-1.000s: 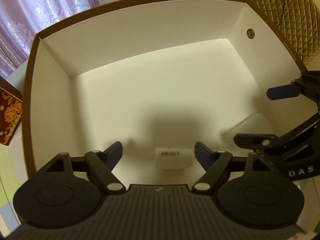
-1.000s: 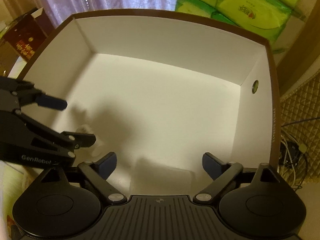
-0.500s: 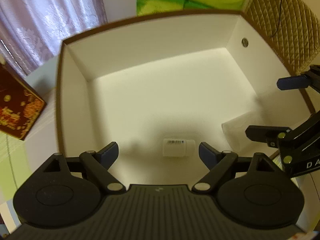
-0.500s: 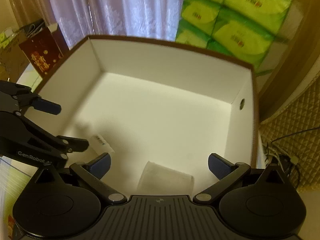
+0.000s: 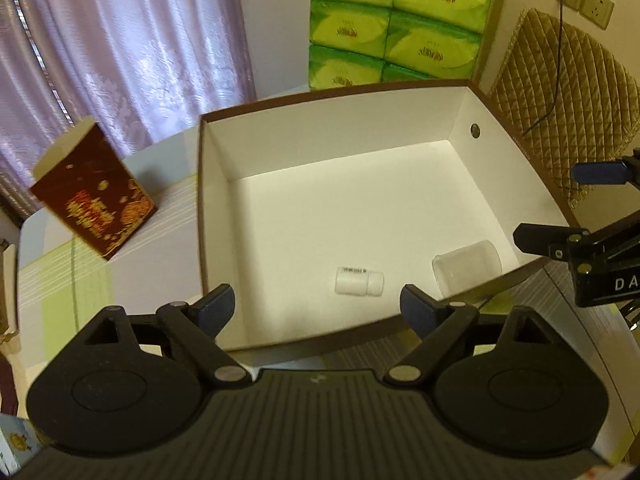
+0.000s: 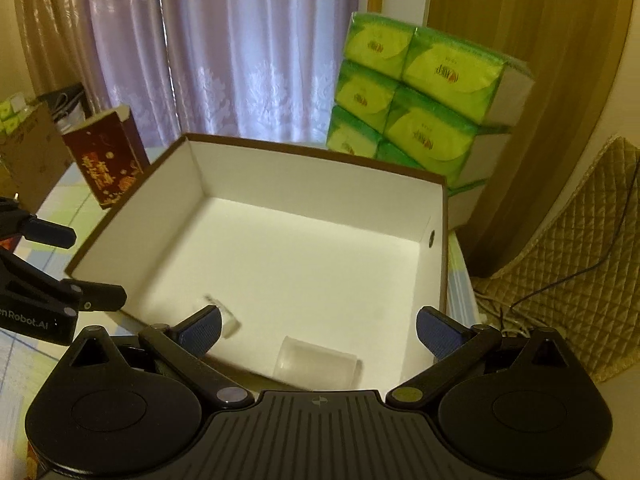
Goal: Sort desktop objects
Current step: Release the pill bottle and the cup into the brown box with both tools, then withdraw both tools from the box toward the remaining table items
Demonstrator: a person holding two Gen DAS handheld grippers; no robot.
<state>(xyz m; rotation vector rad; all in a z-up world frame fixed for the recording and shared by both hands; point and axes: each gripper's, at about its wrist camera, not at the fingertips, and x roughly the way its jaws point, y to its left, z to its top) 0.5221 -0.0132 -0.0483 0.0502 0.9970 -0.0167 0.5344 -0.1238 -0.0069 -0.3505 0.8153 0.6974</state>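
Observation:
A large brown-rimmed box [image 5: 200, 200] with a white inside stands on the table; its far rim [image 6: 312, 150] shows in the right wrist view. Inside, near the front wall, a small white bottle [image 5: 359, 281] lies on its side, and a clear plastic cup [image 5: 467, 266] lies on its side to the right of it. The cup [image 6: 316, 362] sits just ahead of my right gripper [image 6: 318, 330], which is open and empty. My left gripper [image 5: 318, 306] is open and empty too, raised above the box's front edge. The bottle [image 6: 226, 316] is partly hidden behind a right fingertip.
A dark red carton [image 5: 94, 196] with gold print stands left of the box. Green tissue packs [image 5: 394, 20] are stacked behind it, before a lilac curtain [image 6: 240, 48]. A quilted chair back [image 5: 560, 92] and cables lie to the right.
Both grippers have pulled up and back out of the box, open the whole time. The bottle and the cup stay lying on the box floor.

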